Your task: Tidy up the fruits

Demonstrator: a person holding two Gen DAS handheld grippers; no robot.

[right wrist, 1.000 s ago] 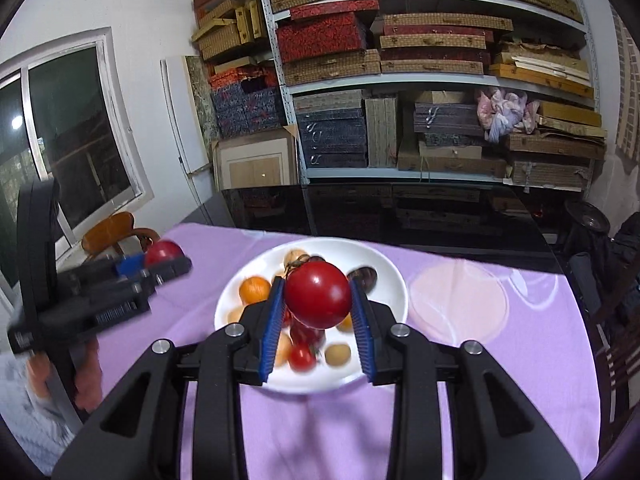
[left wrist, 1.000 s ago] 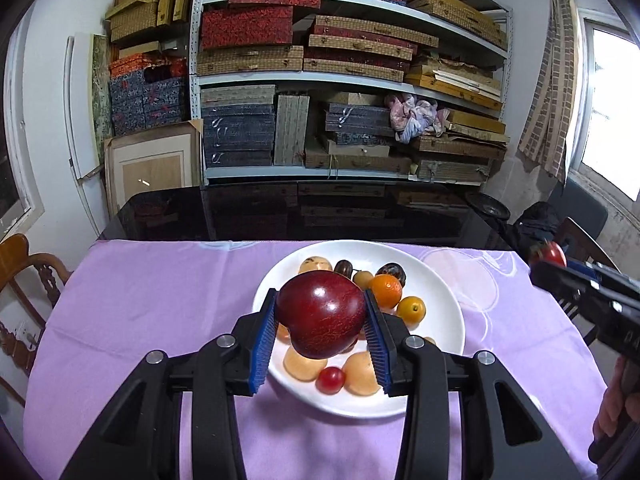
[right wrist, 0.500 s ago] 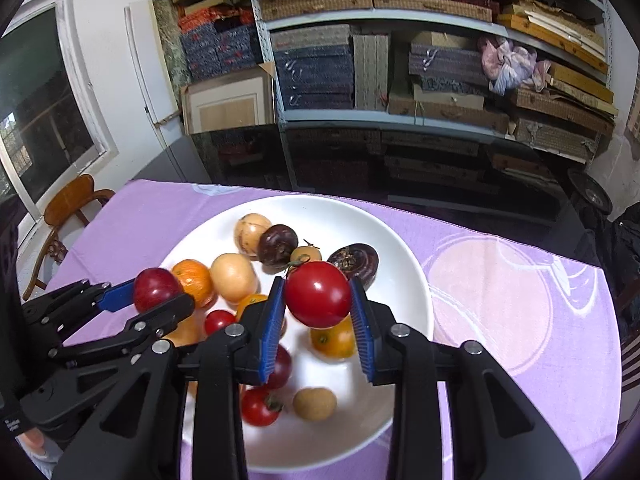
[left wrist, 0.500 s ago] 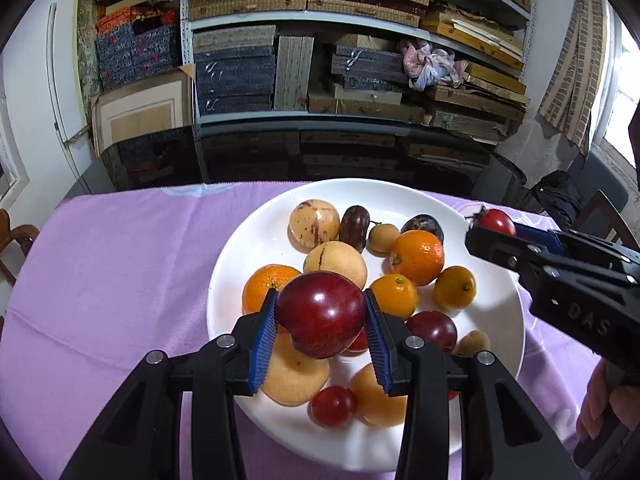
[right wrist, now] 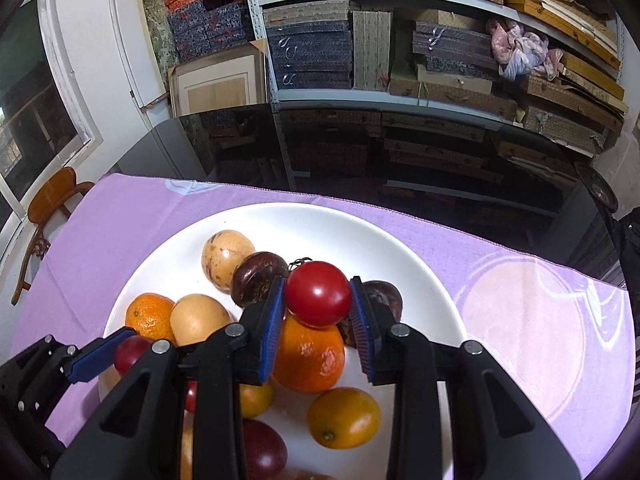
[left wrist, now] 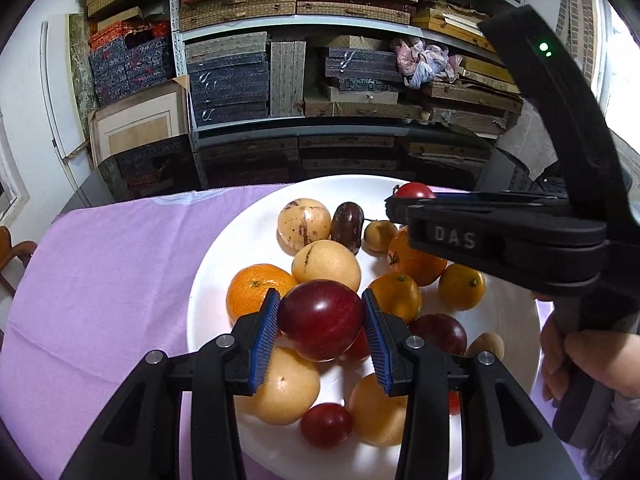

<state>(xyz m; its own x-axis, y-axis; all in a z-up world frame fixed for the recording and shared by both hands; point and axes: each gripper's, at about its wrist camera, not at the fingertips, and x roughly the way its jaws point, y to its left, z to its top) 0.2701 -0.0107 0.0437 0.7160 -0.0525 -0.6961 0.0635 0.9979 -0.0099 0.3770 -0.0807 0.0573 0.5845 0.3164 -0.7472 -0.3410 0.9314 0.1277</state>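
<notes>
The left gripper (left wrist: 320, 322) has its fingers (left wrist: 264, 330) clamped on a dark red plum (left wrist: 321, 319); the right gripper (right wrist: 318, 308) grips a red tomato (right wrist: 318, 294). Both hang over the white plate (right wrist: 424, 276) of fruit, hiding several pieces beneath.

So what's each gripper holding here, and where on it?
Left gripper clamps a dark red plum by its sides; right gripper clamps a tomato likewise.
</notes>
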